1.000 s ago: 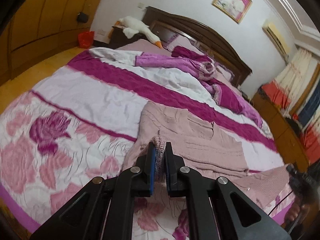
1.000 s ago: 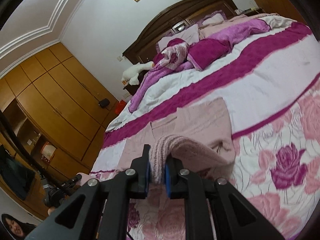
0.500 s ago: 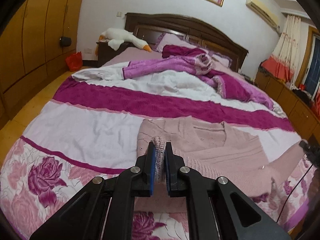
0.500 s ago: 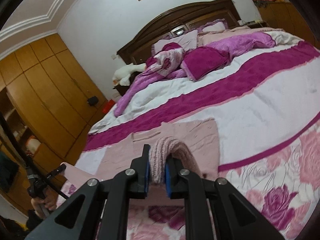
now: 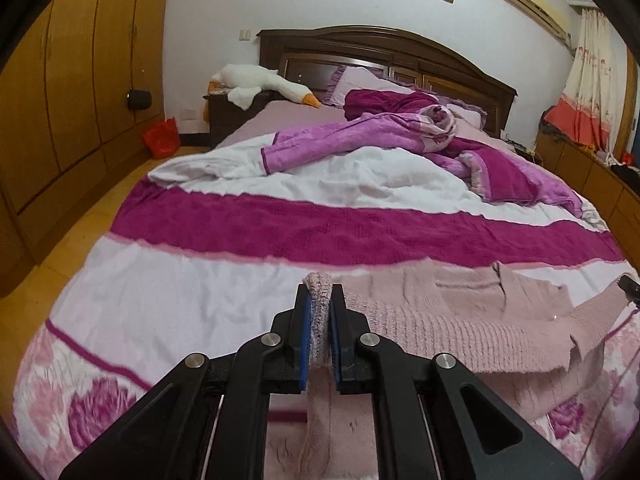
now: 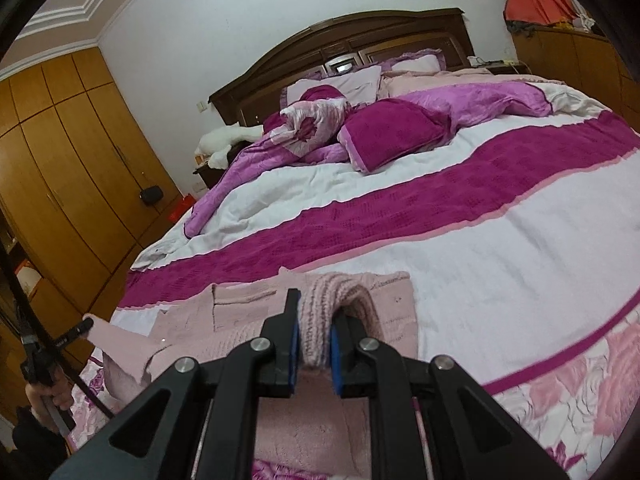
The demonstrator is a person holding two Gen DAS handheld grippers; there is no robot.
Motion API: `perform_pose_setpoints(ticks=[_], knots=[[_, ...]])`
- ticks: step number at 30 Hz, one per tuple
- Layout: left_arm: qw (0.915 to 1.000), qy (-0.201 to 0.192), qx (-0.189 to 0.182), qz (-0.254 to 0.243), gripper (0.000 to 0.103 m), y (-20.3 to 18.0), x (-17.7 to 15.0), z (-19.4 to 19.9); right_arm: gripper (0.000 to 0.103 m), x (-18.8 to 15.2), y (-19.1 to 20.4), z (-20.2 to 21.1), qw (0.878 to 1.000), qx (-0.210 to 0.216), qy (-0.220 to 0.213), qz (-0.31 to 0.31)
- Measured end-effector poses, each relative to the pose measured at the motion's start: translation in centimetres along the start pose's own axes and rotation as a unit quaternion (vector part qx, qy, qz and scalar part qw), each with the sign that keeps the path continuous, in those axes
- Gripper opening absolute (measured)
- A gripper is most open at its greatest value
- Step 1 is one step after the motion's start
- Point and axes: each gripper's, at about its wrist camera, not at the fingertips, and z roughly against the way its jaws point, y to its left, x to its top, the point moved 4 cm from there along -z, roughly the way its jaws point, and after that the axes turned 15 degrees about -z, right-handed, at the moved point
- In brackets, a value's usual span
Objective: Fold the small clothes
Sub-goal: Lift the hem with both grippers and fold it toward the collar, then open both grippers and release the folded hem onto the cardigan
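A pale pink knitted sweater (image 5: 460, 320) lies across the near part of the bed, its bottom hem lifted off the cover. My left gripper (image 5: 319, 300) is shut on the ribbed hem at the sweater's left corner. My right gripper (image 6: 314, 312) is shut on the ribbed hem at the other corner, with the sweater (image 6: 240, 320) spreading to its left. The cloth hangs between the two grippers. The left gripper's tip (image 6: 84, 326) shows at the left edge of the right wrist view, holding its corner.
The bed cover (image 5: 200, 300) has white and magenta bands and pink roses. A crumpled purple blanket (image 5: 380, 136) and pillows lie near the dark headboard (image 5: 380, 52). A white goose toy (image 5: 260, 82) rests on the nightstand. Wooden wardrobes (image 5: 60, 100) line the left wall.
Both grippers have carried the sweater's hem forward and lower over the sweater towards the headboard, still shut on it. More of the sweater body is now covered by the folded part.
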Motion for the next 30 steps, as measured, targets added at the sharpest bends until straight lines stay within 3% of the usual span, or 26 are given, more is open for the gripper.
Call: perform_pose_setpoints(ticks=[3,8,14,17,22,25,26,27,28,30], knots=[[0.9997,0.006,0.012,-0.022,0.000,-0.2,1.1,-2.2,0.012,0.5,-0.2,-1.7,1.000,-0.004,-0.010,0.010],[0.9961,0.052,0.048,-0.054,0.000,-1.1,1.0,-7.0,0.013,1.1,-2.1,-5.9,1.000,-0.015,0.003,-0.023],[0.9936,0.082,0.060,-0.048,0.000,-1.3,0.1,-11.0,0.013,1.1,-3.4,-9.4,0.999,-0.038,0.010,-0.014],[0.9942,0.093,0.052,-0.013,0.000,-0.2,-0.6,-12.8,0.013,1.3,-4.1,-11.2,0.998,-0.035,0.029,-0.043],[0.9880,0.120,-0.004,0.097,0.000,1.8,-1.6,-16.4,0.013,1.0,-3.9,-13.0,0.998,-0.052,0.034,-0.031],[0.9836,0.092,-0.027,0.152,0.000,2.8,-1.4,-16.3,0.014,0.9,-4.1,-13.3,0.997,-0.070,0.026,-0.027],[0.9836,0.068,-0.036,0.163,0.009,3.1,-1.1,-15.6,0.016,1.0,-4.3,-13.3,0.996,-0.081,0.018,-0.031],[0.9836,0.017,-0.049,0.173,0.016,3.6,-0.3,-14.0,0.029,1.3,-4.9,-13.1,0.995,-0.091,0.006,-0.049],[0.9838,-0.017,-0.051,0.171,0.020,3.9,0.2,-12.6,0.053,1.5,-5.5,-12.9,0.993,-0.103,-0.009,-0.066],[0.9837,-0.083,-0.041,0.154,0.035,4.6,1.2,-9.3,0.074,2.0,-6.6,-11.9,0.988,-0.118,-0.052,-0.088]])
